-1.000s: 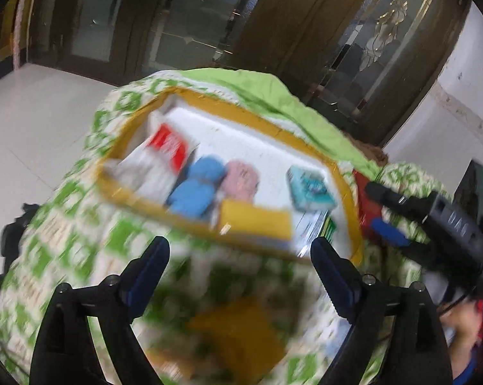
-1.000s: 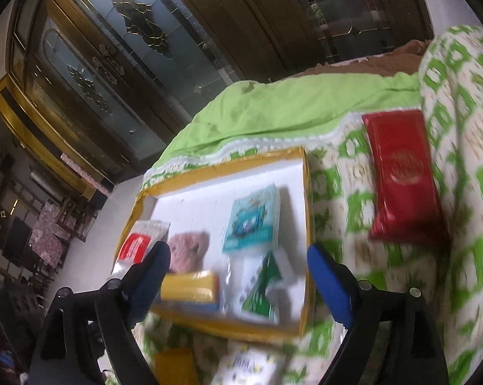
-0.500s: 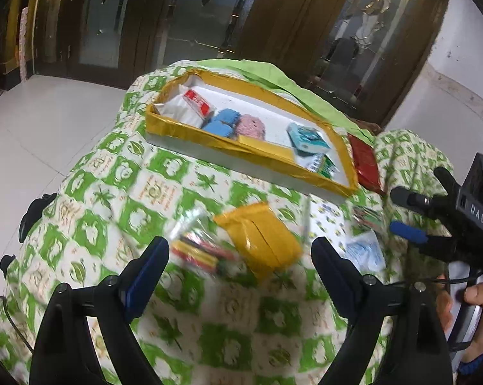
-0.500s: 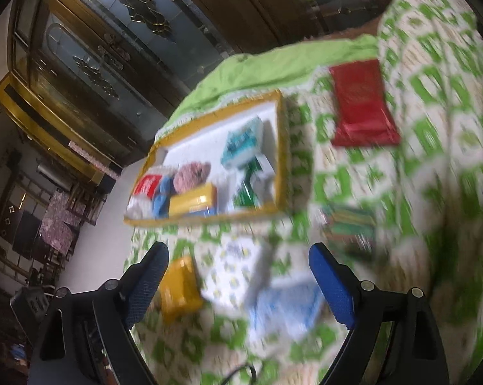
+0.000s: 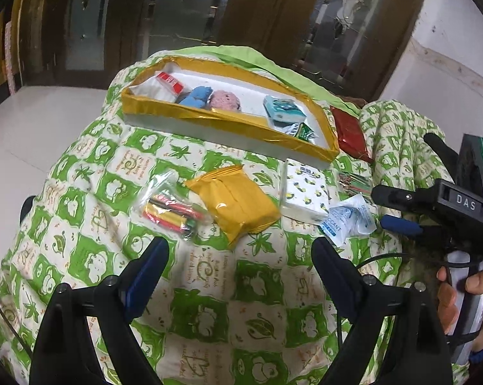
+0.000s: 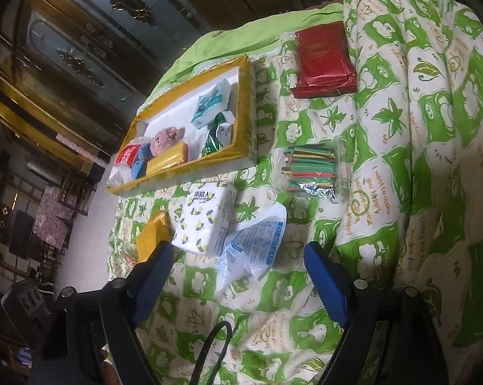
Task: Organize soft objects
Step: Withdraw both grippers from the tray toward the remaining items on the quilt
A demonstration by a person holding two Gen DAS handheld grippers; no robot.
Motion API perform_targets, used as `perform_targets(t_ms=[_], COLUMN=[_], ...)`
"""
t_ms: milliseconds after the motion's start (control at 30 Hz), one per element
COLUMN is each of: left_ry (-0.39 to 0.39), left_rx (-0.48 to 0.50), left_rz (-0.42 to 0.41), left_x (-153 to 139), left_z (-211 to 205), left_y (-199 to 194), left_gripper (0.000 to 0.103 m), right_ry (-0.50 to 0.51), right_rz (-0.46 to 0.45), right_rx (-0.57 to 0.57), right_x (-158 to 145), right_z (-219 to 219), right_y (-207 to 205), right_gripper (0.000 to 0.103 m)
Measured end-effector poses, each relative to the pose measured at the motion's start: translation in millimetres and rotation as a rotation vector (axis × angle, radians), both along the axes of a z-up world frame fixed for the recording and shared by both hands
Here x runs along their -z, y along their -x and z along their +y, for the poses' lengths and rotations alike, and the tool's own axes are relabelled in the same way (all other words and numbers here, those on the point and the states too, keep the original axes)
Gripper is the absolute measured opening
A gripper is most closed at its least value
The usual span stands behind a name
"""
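Note:
A gold-rimmed white tray [image 5: 209, 121] [image 6: 244, 118] sits on a green-and-white quilt and holds a red-and-white packet, blue and pink plush toys [image 5: 223, 100], a teal pack [image 5: 283, 111] and a yellow pack [image 6: 167, 160]. Loose on the quilt lie a yellow pouch [image 5: 233, 200], a bag of coloured sticks [image 5: 169, 211], a lemon-print tissue pack [image 5: 304, 192] [image 6: 206, 221], a blue-and-white desiccant bag [image 5: 349, 219] [image 6: 251, 240], a second stick bag [image 6: 310, 170] and a red packet [image 5: 350, 133] [image 6: 323, 61]. My left gripper [image 5: 239, 256] is open and empty before the yellow pouch. My right gripper [image 6: 238, 264] is open and empty over the desiccant bag.
The quilt [image 5: 209, 304] covers a raised rounded surface that drops off at the left to a tiled floor [image 5: 32, 128]. Dark wood-and-glass doors [image 5: 177, 9] stand behind. A black cable [image 6: 209, 346] lies on the quilt near my right gripper.
Both grippers have pulled back from the tray towards me. The loose items on the quilt have come into view in front of them. Both stayed open and empty.

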State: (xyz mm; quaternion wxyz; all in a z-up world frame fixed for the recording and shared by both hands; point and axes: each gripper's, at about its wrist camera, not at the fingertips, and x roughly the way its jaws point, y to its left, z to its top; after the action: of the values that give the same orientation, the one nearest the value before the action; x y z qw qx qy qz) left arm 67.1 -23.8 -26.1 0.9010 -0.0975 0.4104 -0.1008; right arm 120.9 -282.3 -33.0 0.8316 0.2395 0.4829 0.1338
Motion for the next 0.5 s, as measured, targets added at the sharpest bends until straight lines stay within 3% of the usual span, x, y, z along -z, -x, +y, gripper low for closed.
perform_targets(t_ms=[300, 500], left_ry=[-0.017, -0.034], left_rx=[0.037, 0.034], left_rz=[0.008, 0.071], left_x=[-1.6, 13.1], left_z=[-18.5, -28.9], left_y=[-16.8, -40.4], left_gripper=[0.089, 0.08], right_ry=[0.057, 0.082], right_rz=[0.023, 0.039], right_rx=[-0.015, -0.024], right_x=[6.3, 11.8], right_z=[8.4, 13.6], right_y=[-2.9, -5.5], right_gripper=[0.077, 0.072])
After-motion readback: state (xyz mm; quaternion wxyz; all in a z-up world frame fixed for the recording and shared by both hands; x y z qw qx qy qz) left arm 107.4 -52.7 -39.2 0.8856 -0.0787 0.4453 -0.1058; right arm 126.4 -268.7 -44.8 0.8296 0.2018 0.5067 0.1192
